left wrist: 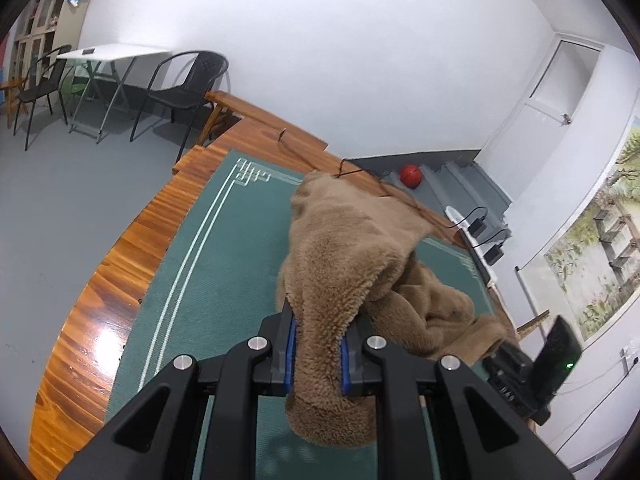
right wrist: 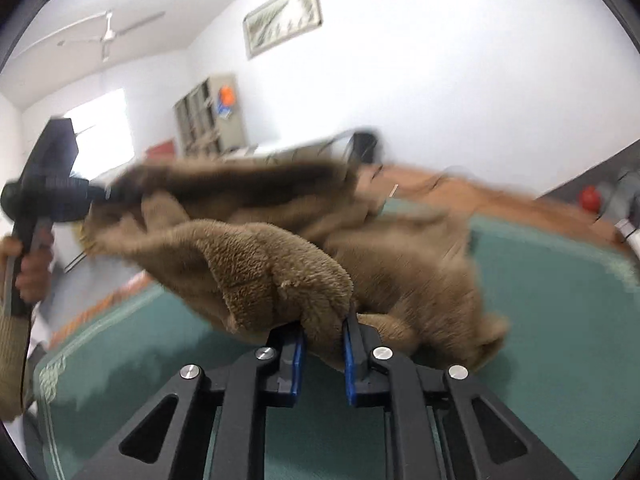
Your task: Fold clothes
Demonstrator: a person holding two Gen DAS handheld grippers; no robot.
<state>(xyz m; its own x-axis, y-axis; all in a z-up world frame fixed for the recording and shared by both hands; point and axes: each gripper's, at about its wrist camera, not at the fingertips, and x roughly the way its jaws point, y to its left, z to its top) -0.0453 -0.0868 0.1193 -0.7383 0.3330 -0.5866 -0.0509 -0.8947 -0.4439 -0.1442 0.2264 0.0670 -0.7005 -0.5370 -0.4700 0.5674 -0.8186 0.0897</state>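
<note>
The left claw (left wrist: 318, 354) is clenched on a fold of the brown fleece garment (left wrist: 360, 248), which bulges up between its blue pads (left wrist: 291, 354) and hangs over their near ends. The right claw (right wrist: 323, 354) grips another fold of the same garment (right wrist: 280, 264) between its blue pads (right wrist: 298, 364). The fleece stretches between the two claws, lifted in part above the green mat (left wrist: 224, 240); its far bulk is blurred in the right wrist view, so how much of it lies on the mat cannot be told.

The mat has pale border lines and covers most of a wooden desk (left wrist: 108, 288), whose glossy plank edge shows around it. Past the desk lies a grey floor (left wrist: 60, 200) with a white folding table (left wrist: 114, 52) and black metal chairs (left wrist: 188, 84) beside it. A tall cabinet (left wrist: 40, 12) stands in the far corner. A red ball (left wrist: 411, 176) sits on grey steps near a white door (left wrist: 548, 96). A landscape painting (left wrist: 600, 240) hangs on the right wall. In the right wrist view a ceiling fan (right wrist: 106, 34) and a framed picture (right wrist: 282, 18) show, and a hand (right wrist: 32, 264) holds the other gripper's handle at the left edge.
</note>
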